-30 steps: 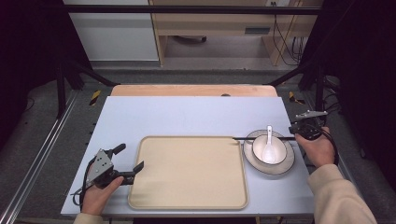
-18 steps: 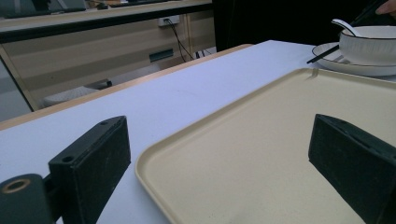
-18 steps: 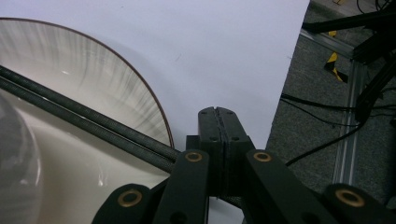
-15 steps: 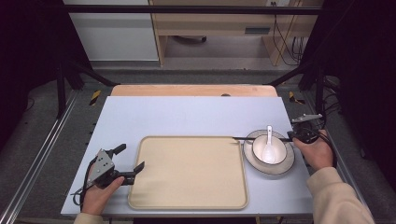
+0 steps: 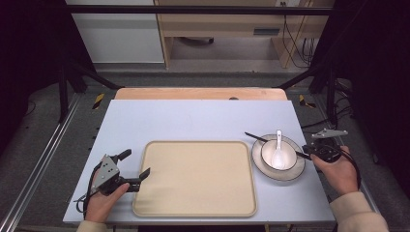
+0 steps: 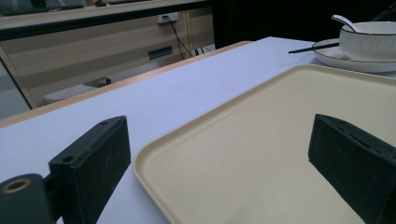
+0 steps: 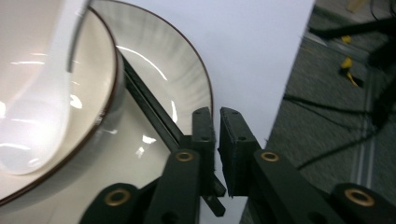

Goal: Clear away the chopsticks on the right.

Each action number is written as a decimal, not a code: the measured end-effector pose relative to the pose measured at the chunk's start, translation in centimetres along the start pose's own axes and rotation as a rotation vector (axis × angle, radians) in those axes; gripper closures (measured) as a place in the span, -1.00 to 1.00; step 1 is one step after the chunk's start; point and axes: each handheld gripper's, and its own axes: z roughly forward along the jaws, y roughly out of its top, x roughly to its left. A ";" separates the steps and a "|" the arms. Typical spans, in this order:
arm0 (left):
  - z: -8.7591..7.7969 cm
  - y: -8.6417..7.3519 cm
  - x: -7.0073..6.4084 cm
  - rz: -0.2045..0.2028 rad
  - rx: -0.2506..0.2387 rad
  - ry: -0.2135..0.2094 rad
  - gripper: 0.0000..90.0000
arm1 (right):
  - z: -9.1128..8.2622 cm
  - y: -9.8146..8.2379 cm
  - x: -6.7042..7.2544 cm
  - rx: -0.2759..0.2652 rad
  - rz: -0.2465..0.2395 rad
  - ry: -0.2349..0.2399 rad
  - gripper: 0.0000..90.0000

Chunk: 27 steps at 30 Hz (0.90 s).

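Observation:
A beige tray [image 5: 140, 203] lies in the middle of the blue-grey table [image 5: 193, 121]. To its right a white bowl [image 5: 267, 159] with a white spoon [image 5: 278, 150] in it stands on a plate [image 5: 295, 173]. Black chopsticks [image 5: 255, 137] lie across the plate behind the bowl. My right gripper [image 5: 307, 153] sits at the plate's right rim. In the right gripper view its jaws [image 7: 217, 112] have just been opening to a slim gap with nothing between them, and the chopsticks [image 7: 149, 107] run beside the left jaw. My left gripper [image 5: 135, 163] rests open at the tray's left edge [image 6: 154, 163].
The table's right edge [image 7: 294, 70] is close beside the right gripper, with floor and cables [image 7: 345, 65] below. A wooden strip [image 5: 198, 93] borders the far side of the table. Dark frame bars [image 5: 63, 82] stand at both sides.
The right gripper has moved toward the near edge, beside the plate, and the right end of the chopsticks has swung with it. The left gripper has stayed put.

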 end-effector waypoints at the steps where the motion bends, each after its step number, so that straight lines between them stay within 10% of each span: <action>1: 0.0 0.0 0.0 0.001 0.001 0.000 -0.88 | 0.0 0.0 0.0 -0.008 -0.007 0.021 0.79; 27: 0.0 -0.1 0.0 0.001 0.005 0.000 -0.87 | 2.2 0.8 0.1 0.007 -0.080 0.126 0.79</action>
